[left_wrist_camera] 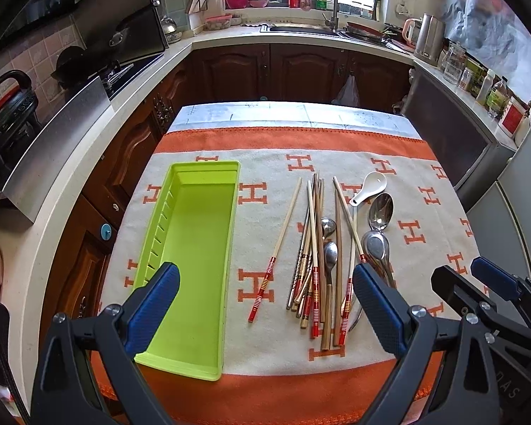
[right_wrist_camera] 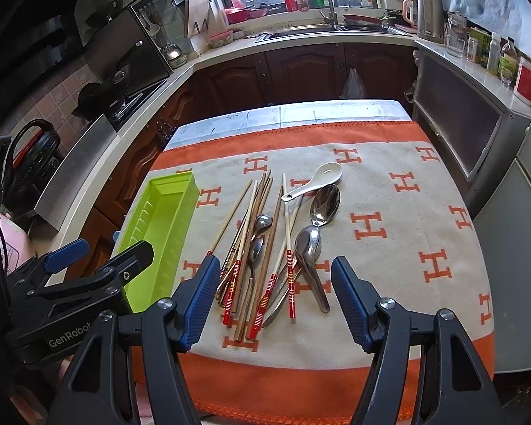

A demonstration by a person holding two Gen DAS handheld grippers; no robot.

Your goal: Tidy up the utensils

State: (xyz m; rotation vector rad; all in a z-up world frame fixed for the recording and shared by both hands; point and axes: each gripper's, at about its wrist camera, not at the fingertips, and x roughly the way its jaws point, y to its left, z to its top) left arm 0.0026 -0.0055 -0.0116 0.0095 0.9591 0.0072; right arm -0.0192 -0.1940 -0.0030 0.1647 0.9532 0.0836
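An empty lime-green tray (left_wrist_camera: 194,233) (right_wrist_camera: 159,219) lies on the left of an orange-and-cream cloth. To its right is a loose pile of chopsticks (left_wrist_camera: 315,248) (right_wrist_camera: 255,241) with red-banded ends, mixed with several metal spoons (left_wrist_camera: 380,212) (right_wrist_camera: 324,205) and a white ceramic spoon (left_wrist_camera: 370,186) (right_wrist_camera: 315,180). One chopstick (left_wrist_camera: 278,244) lies apart, nearer the tray. My left gripper (left_wrist_camera: 265,283) hovers open over the near end of the tray and pile. My right gripper (right_wrist_camera: 276,276) (left_wrist_camera: 478,279) hovers open above the chopstick handles. Neither holds anything.
The table (left_wrist_camera: 286,113) stands in a U-shaped kitchen with dark wood cabinets (left_wrist_camera: 293,71). A stove and steel splash guard (left_wrist_camera: 60,134) are on the left counter, a sink and tap (left_wrist_camera: 329,3) behind, bottles and a kettle (left_wrist_camera: 428,39) on the right.
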